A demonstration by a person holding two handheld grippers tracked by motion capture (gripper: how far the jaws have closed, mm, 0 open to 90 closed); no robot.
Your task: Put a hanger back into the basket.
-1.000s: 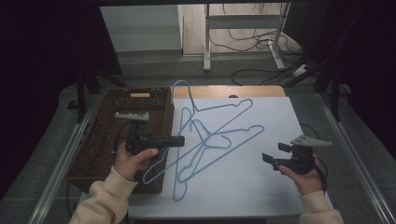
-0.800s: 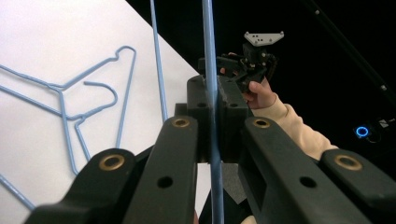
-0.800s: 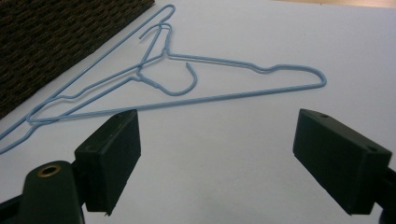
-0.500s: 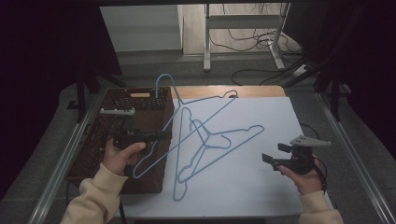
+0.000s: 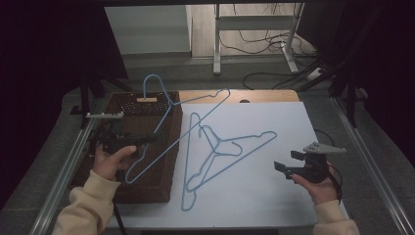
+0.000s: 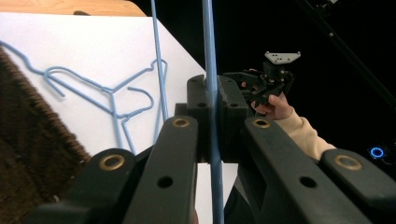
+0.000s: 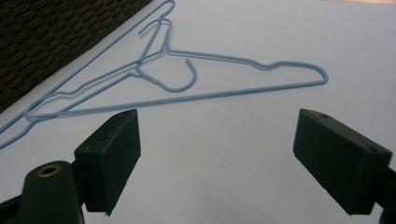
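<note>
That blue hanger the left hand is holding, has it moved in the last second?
Yes. The held hanger, clamped in the left gripper, has swung left, off the white sheet and over the brown basket; its hook now rises past the basket's far rim.

Black tongs (image 5: 155, 138), brass rivets; cream sleeves (image 5: 90, 205).

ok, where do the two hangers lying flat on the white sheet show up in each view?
High view: flat hangers at centre, on the white sheet, right of the brown basket.
Left gripper view: flat hangers at left of centre, beyond the jaws, basket at lower left.
Right gripper view: flat hangers across the upper half, basket at top left.
Shared landmark: the brown basket.
</note>
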